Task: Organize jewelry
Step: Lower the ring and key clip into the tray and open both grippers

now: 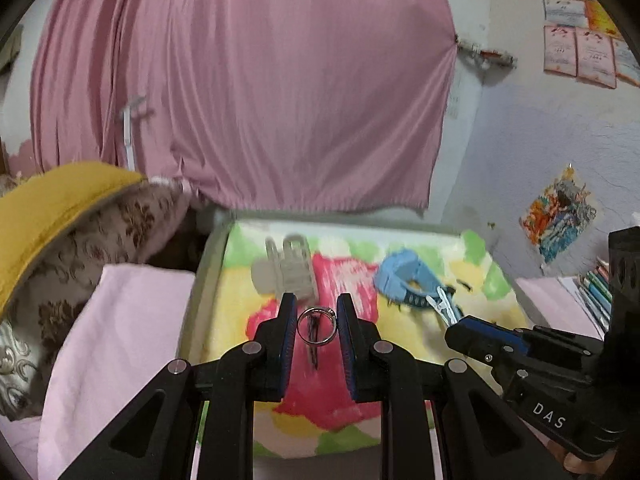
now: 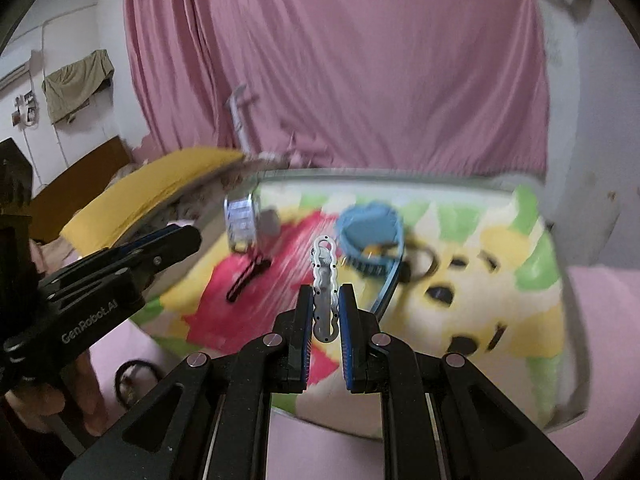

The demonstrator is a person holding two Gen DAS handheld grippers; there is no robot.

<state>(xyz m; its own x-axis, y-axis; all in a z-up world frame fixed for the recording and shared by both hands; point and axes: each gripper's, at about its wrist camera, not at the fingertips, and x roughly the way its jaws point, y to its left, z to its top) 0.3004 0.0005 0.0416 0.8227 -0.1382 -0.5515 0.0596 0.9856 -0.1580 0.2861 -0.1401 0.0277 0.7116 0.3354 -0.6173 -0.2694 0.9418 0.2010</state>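
Only the left wrist view shows the ring [image 1: 316, 326], pinched between the narrowly spread fingers of the left gripper [image 1: 317, 320] above the colourful tray [image 1: 416, 236]. Only the right view shows the bear face on the tray; there the right gripper [image 2: 326, 308] clamps a white hair clip [image 2: 326, 276], near the blue watch [image 2: 370, 236].

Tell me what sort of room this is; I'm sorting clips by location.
Probably a bedroom at home: a pink curtain hangs behind, a patterned pillow lies at the left, and papers are stuck on the wall. Work happens on a tray lined with cartoon fabric.
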